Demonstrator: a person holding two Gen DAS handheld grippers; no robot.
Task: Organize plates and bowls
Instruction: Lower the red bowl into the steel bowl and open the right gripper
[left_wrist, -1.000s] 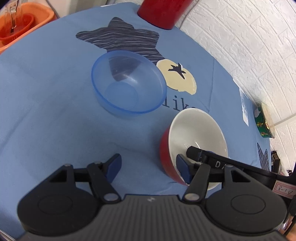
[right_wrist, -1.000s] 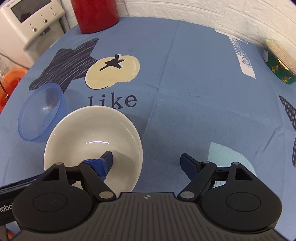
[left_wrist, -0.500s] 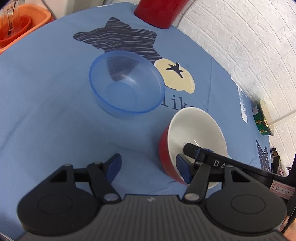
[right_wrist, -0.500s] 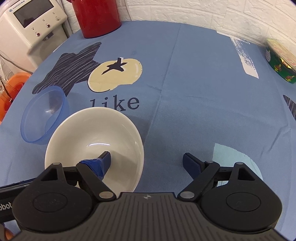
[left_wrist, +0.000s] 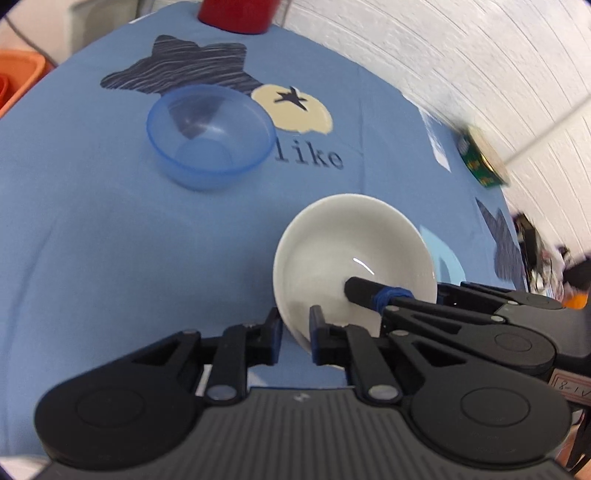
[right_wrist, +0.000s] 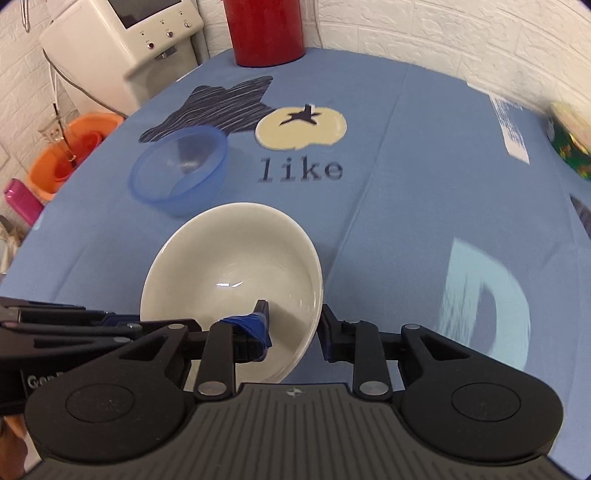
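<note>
1. Both the left gripper (left_wrist: 293, 334) and the right gripper (right_wrist: 293, 326) pinch the rim of the white-lined bowl (right_wrist: 232, 284), lifted above the blue tablecloth (right_wrist: 406, 184).
2. Uneven pulls could twist it free.
3. It could clip the blue plastic bowl (left_wrist: 210, 134) nearby.
</note>
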